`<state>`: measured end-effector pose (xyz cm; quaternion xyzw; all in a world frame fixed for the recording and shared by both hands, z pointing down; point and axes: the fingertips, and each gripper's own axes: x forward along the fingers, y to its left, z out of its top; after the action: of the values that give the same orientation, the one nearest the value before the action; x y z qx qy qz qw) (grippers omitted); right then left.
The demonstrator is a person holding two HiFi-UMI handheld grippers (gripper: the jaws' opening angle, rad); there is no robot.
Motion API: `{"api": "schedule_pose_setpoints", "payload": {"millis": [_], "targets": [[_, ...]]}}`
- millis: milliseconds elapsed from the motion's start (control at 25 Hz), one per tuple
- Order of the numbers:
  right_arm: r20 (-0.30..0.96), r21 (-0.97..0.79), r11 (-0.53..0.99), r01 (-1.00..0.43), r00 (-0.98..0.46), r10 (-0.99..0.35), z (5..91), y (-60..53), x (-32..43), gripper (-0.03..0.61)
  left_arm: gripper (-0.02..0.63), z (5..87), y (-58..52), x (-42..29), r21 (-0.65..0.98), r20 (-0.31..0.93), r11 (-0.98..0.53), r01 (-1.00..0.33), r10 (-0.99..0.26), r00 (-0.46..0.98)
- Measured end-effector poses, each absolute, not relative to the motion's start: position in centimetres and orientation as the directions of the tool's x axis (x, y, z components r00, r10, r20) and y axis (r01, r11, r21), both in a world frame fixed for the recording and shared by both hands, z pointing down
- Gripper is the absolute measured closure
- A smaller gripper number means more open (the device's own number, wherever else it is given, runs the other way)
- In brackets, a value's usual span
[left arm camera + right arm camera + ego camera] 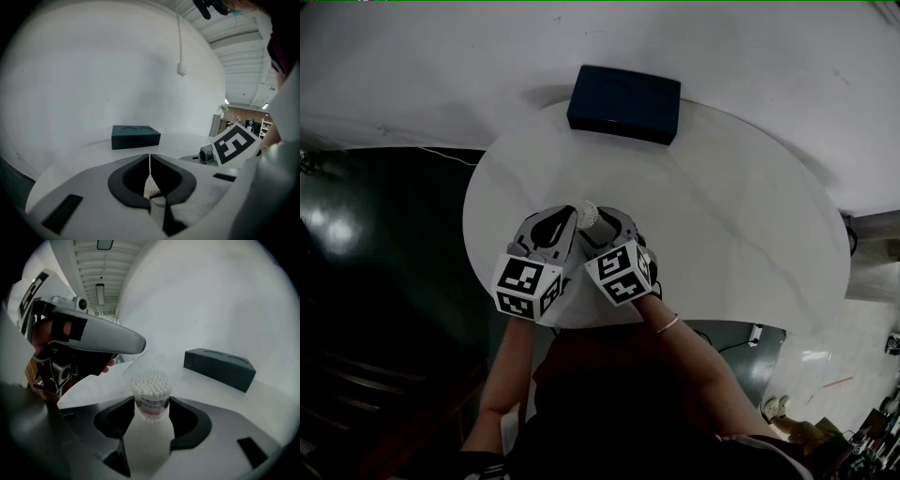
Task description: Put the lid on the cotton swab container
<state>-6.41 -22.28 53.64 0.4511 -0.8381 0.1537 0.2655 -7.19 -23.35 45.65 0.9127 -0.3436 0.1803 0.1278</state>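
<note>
Clear lid clenched in left claw | right claw grasping cotton swab container | label begins "AIN"

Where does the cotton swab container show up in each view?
Head view: cotton swab container, middle of the picture, over the white table.
Left gripper view: not visible.
Right gripper view: centre, between the right tongs.
Shared landmark: dark box.
</note>
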Motion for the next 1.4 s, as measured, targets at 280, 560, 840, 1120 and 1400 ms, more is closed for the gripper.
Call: {"api": "schedule_pose_setpoints", "payload": {"millis": [280, 560, 840, 1120, 1400], "targets": [[0.579, -0.024, 0.547, -0.837, -0.458, -0.675, 53.6, -22.3, -6.4, 0.337, 0.589, 46.3, -24.2, -5.2, 0.087, 0.464, -0.761, -0.643, -0.54, 0.702], [0.576, -0.024, 0.549, -0.835, -0.461, -0.676, 53.6, -22.3, -6.3, 0.337, 0.589, 47.4, -24.4, -4.3, 0.093, 0.507, -0.77, -0.631, -0.509, 0.696], [0.575, -0.023, 0.552, -0.833, -0.463, -0.675, 53.6, -22.2, -6.3, 0.339, 0.589, 48.1, -24.4, -4.0, 0.097, 0.546, -0.775, -0.625, -0.483, 0.684], [0.575, -0.026, 0.557, -0.83, -0.468, -0.671, 53.7, -22.1, -6.3, 0.339, 0.589, 48.5, -24.4, -3.9, 0.096, 0.57, -0.776, -0.624, -0.471, 0.673], [0.574, -0.036, 0.559, -0.829, -0.474, -0.667, 53.7, -22.1, -6.4, 0.339, 0.589, 48.8, -24.4, -3.8, 0.101, 0.582, -0.775, -0.624, -0.462, 0.669]]}}
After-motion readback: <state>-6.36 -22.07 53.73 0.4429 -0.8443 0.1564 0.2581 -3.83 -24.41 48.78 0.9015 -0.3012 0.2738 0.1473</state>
